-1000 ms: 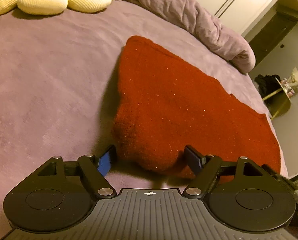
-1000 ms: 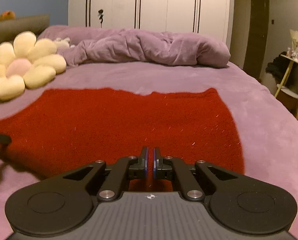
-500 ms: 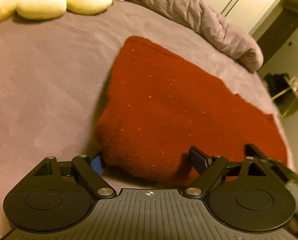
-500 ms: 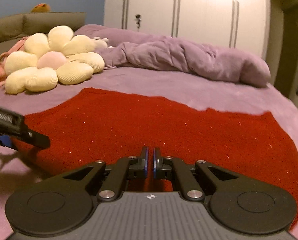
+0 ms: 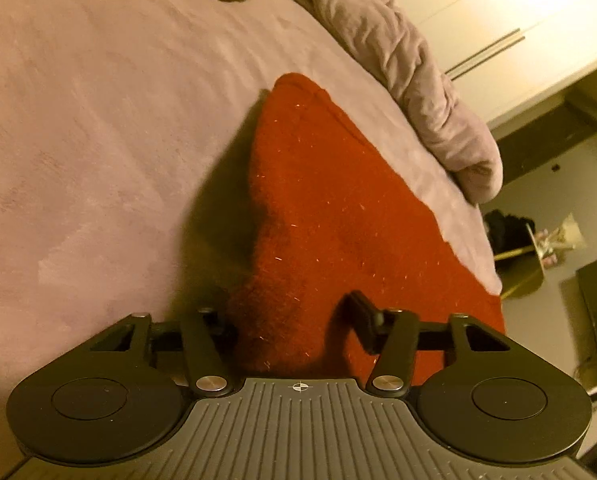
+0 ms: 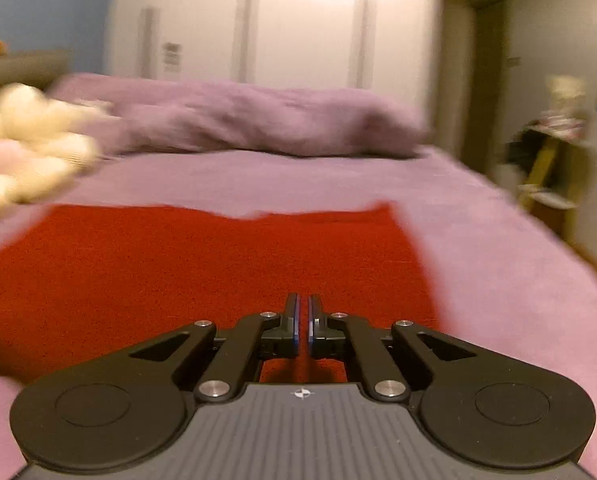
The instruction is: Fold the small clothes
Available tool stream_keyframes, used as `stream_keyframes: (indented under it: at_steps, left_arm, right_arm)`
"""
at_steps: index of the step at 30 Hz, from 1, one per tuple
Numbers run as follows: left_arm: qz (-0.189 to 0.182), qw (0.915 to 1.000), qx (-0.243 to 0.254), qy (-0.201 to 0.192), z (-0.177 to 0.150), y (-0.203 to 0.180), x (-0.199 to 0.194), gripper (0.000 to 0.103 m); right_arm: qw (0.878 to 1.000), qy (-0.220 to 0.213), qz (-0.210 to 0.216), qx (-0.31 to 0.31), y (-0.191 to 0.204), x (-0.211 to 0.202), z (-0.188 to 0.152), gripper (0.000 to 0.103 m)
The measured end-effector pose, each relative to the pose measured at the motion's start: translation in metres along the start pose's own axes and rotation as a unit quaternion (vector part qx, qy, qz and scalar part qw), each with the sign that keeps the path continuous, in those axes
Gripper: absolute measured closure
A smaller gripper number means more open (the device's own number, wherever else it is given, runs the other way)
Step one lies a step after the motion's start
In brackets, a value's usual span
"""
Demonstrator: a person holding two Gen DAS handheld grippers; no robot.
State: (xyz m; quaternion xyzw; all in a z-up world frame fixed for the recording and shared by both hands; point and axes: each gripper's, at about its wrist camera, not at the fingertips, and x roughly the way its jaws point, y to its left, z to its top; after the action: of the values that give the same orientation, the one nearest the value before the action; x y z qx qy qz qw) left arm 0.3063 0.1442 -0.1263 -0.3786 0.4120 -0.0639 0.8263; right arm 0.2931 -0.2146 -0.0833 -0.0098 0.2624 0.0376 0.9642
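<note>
A red knitted garment (image 5: 338,208) lies spread on the purple bed (image 5: 98,120). My left gripper (image 5: 290,312) is open, its jaws wide apart around the garment's near corner, which is raised off the bed between them. In the right wrist view the garment (image 6: 198,264) fills the foreground, blurred by motion. My right gripper (image 6: 303,316) is shut with its blue pads nearly touching over the garment's near edge; whether cloth is pinched between them cannot be told.
A crumpled purple duvet (image 5: 418,80) lies along the far side of the bed. A yellow flower-shaped cushion (image 6: 22,148) sits at the left. White wardrobe doors (image 6: 298,28) stand behind. A side table with clutter (image 6: 554,152) stands at the right.
My left gripper has moved forward so the garment's corner sits deeper between its open jaws and is lifted. The right wrist view has swung right and is now blurred.
</note>
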Motion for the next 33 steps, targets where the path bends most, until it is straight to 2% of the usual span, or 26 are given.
stream_keyframes:
  at_steps: [2,4,7,9,12,14,16,18,22,24,26,28,30,33]
  left_arm:
    - [-0.003,1.0,-0.008,0.002,0.003,0.0,0.003,0.055]
    - [-0.009,0.9999,-0.013,-0.003,0.007,-0.001,0.001,0.058]
    - [-0.013,0.9998,-0.009,-0.01,0.011,-0.001,0.002,0.058]
    - [-0.01,0.9998,-0.012,-0.008,0.013,0.0,0.006,0.057]
    - [-0.018,0.9994,-0.027,-0.008,0.015,0.005,0.007,0.058]
    - [-0.019,0.9995,-0.024,-0.012,0.016,0.006,0.006,0.059]
    - [-0.018,0.9995,-0.021,-0.016,0.014,0.007,0.006,0.061]
    - [-0.018,0.9994,-0.021,-0.019,0.012,0.006,0.006,0.063]
    - [-0.014,0.9997,-0.006,-0.021,0.013,0.002,0.005,0.062]
    - [-0.016,0.9997,-0.01,-0.016,0.015,0.004,0.008,0.06]
    - [-0.022,0.9995,-0.02,-0.015,0.016,0.005,0.011,0.06]
    - [-0.025,0.999,-0.031,-0.019,0.017,0.008,0.013,0.06]
    - [-0.024,0.9987,-0.039,-0.023,0.017,0.009,0.012,0.066]
    - [-0.027,0.9989,-0.024,-0.03,0.018,0.001,0.005,0.07]
  right_arm:
    - [0.999,0.005,0.039,-0.018,0.027,0.0,-0.001,0.1]
    - [0.998,0.01,0.052,-0.038,0.047,0.004,-0.004,0.1]
    - [0.997,0.022,0.041,-0.063,0.07,0.018,-0.004,0.1]
    - [0.997,0.039,0.017,-0.069,0.072,0.027,-0.008,0.1]
    - [0.995,0.074,0.011,-0.069,0.074,0.032,-0.018,0.102]
    - [0.997,0.057,0.016,-0.058,0.074,0.022,-0.009,0.103]
    - [0.999,0.023,0.028,-0.039,0.072,0.01,-0.004,0.103]
    - [0.999,0.002,0.022,-0.043,0.077,0.013,0.002,0.102]
    - [0.999,0.012,0.011,-0.037,0.085,0.042,0.011,0.102]
    - [0.998,0.025,-0.011,-0.064,0.092,0.058,0.004,0.102]
    - [0.998,0.024,-0.015,-0.063,0.093,0.067,-0.007,0.103]
    - [0.998,0.023,-0.016,-0.064,0.092,0.069,-0.011,0.103]
    - [0.997,0.025,-0.016,-0.072,0.094,0.07,-0.009,0.102]
    - [0.998,0.013,-0.01,-0.069,0.089,0.053,0.0,0.103]
